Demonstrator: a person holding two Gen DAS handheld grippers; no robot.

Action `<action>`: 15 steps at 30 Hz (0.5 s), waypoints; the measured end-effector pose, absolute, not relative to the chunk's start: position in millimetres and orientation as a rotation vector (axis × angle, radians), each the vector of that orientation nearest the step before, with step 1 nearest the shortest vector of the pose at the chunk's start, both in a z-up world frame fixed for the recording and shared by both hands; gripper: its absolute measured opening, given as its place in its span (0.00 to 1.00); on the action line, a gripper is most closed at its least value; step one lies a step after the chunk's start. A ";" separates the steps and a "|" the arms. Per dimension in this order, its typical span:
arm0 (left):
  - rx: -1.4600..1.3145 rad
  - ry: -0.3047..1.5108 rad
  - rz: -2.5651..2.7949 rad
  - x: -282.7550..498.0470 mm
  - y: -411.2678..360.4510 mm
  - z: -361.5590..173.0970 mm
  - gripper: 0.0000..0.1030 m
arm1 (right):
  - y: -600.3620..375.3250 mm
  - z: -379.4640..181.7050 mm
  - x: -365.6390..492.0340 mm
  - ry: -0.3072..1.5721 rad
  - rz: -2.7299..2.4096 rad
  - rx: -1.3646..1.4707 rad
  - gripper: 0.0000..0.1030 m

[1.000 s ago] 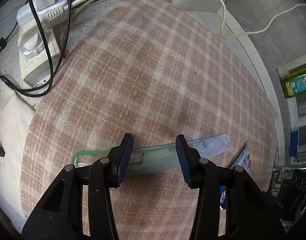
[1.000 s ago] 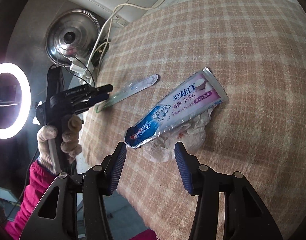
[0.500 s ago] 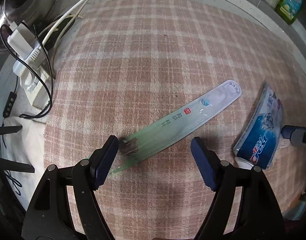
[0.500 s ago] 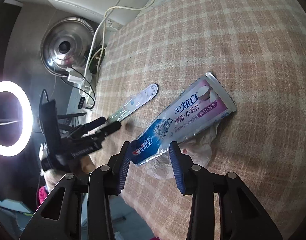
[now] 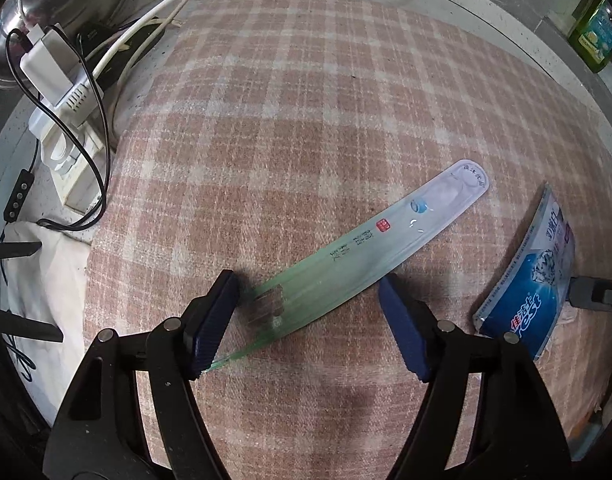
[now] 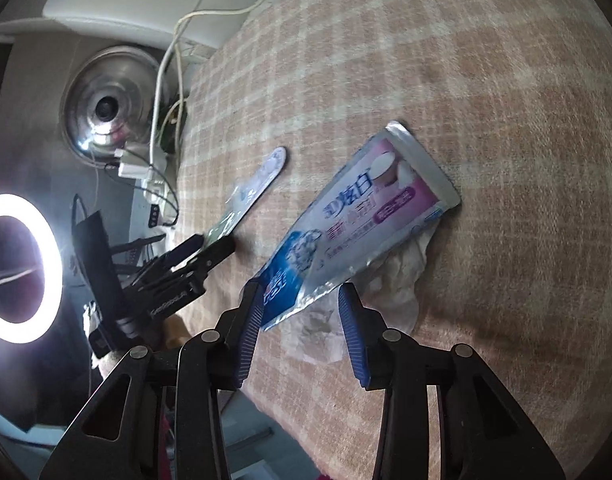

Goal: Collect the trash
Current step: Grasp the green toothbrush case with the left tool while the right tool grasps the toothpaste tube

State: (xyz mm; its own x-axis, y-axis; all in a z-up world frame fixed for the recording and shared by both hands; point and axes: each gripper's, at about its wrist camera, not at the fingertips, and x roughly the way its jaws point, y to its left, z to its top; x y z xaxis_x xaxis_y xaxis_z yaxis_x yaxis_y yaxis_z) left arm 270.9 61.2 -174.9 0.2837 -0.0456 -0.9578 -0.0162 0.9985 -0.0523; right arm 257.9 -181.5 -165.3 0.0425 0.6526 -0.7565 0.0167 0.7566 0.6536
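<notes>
A long clear-green toothbrush package [image 5: 358,248] lies flat on the plaid cloth [image 5: 306,120]. My left gripper [image 5: 306,312] is open, its fingers either side of the package's green near end. A flattened blue, white and pink toothpaste tube [image 6: 354,236] lies on a crumpled white tissue [image 6: 390,284]. My right gripper [image 6: 302,312] is open around the tube's blue near end. The tube also shows in the left wrist view [image 5: 534,276], and the package in the right wrist view [image 6: 254,184].
A white power strip with chargers and cables [image 5: 62,92] and a steel pot lid [image 5: 34,4] sit beyond the cloth's left edge. A white cloth [image 5: 46,280] lies at left. A green bottle [image 5: 598,32] stands far right. A lit ring light [image 6: 18,264] is at left.
My left gripper opened wider and drew back from the toothbrush package, which now lies diagonally. My right gripper moved forward until its fingers flank the toothpaste tube's near end.
</notes>
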 end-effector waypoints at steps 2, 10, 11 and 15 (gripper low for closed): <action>-0.063 1.280 -0.017 270.2 62.0 -173.3 0.67 | -185.2 -168.8 261.9 1.459 0.506 0.598 0.36; -0.064 1.275 -0.019 256.2 69.7 -169.2 0.60 | -170.6 -154.5 277.8 1.394 0.513 0.542 0.28; -0.039 1.284 -0.026 257.5 66.3 -169.7 0.60 | -166.8 -153.9 279.9 1.389 0.513 0.525 0.28; -0.012 1.286 -0.029 266.4 59.4 -172.0 0.63 | -153.6 -160.0 287.3 1.404 0.522 0.491 0.28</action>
